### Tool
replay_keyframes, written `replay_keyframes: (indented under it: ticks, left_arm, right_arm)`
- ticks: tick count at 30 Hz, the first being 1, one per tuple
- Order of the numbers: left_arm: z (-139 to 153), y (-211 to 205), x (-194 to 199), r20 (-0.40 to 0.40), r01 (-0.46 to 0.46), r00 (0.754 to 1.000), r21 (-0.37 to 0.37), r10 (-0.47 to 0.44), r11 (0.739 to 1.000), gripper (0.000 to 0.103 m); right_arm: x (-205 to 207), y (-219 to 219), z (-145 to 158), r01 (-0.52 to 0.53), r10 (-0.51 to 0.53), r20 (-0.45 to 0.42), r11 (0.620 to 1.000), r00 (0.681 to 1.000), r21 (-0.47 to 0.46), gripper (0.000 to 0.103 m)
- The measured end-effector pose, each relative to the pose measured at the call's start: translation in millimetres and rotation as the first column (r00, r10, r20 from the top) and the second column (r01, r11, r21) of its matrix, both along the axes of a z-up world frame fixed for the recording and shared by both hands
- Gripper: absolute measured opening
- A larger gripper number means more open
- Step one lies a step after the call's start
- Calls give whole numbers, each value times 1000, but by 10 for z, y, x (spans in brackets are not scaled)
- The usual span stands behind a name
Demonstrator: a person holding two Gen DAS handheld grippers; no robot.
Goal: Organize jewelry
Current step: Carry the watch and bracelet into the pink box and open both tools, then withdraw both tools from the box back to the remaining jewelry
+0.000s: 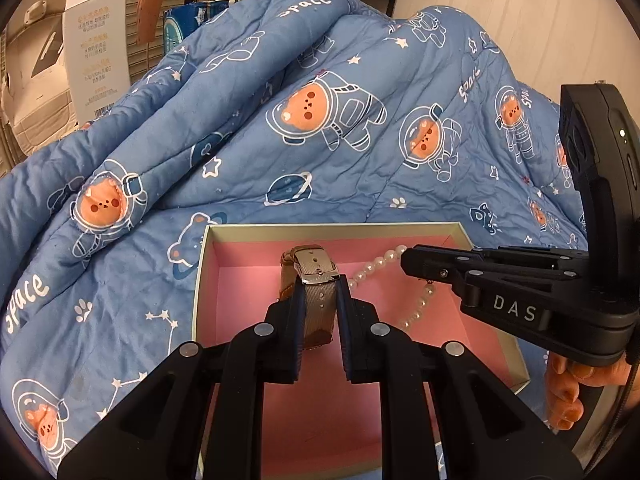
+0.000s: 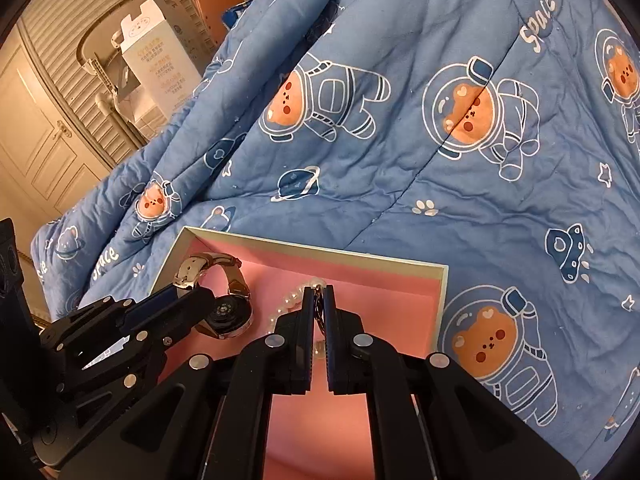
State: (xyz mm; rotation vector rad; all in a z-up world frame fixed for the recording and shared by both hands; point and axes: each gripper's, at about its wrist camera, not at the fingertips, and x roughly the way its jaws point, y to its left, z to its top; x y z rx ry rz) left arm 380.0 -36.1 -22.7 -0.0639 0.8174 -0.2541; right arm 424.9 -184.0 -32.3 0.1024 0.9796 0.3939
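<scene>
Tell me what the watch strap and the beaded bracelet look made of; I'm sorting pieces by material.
Watch strap: looks like woven beige fabric, matte with visible ribbing, and a shiny metal buckle. Bracelet: round glossy white beads, pearl-like, though real or imitation cannot be told.

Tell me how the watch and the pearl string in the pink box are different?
The watch has a flat tan strap and round metal case; the pearl string is small white beads. The left tongs grip the watch by its strap; the right tongs pinch the pearl string near its clasp. Both are inside the pink-lined box.
</scene>
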Motion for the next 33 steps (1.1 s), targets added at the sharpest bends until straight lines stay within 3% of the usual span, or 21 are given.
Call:
replay_keyframes:
  ticks: [10,11,13,15,17,19,21,24,28,30,33]
  left_arm:
    - [-118,-45,-48,-24,2,1000,69,-1,998,20]
    - [-113,-39,-67,-19,4,1000,67,-2,998,24]
    - [-73,-36,-120,16,-3,1000,69,2,998,58]
    - [-10,-18,-173,54,-20,998,66,17,998,64]
    - [41,5,-193,54,-15,998,49,13,999,65]
    - [115,36,-249,79,-22,997,48,18,999,70]
    - [199,77,-320,106,-31,994,54,25,998,74]
    - [373,209,-485,148,-44,988,-9,45,999,78]
    - [567,382,-851,229,-66,970,-56,77,996,96]
    - [577,484,-1022,225,-80,969,-87,98,993,97]
    - [512,684,-1249,194,-137,967,-162,168,977,97]
  right_arm:
    - [11,99,-89,-35,40,41,991,998,-132,5]
    - [8,111,-97,-37,43,41,990,998,-136,5]
    - [1,119,-101,-38,45,48,989,998,-146,5]
    - [-1,134,-94,-41,49,55,988,997,-152,6]
    - [-7,127,-70,-38,48,65,988,997,-150,17]
    - [-32,105,-11,-31,44,88,989,995,-142,37]
    - [-67,90,65,-30,46,116,990,992,-136,38]
    - [-134,82,172,-38,55,143,992,988,-124,41]
    - [-394,24,336,3,29,225,990,974,-139,61]
    - [-592,-24,410,26,12,263,990,965,-140,66]
    - [-972,-103,497,40,-6,311,994,951,-103,84]
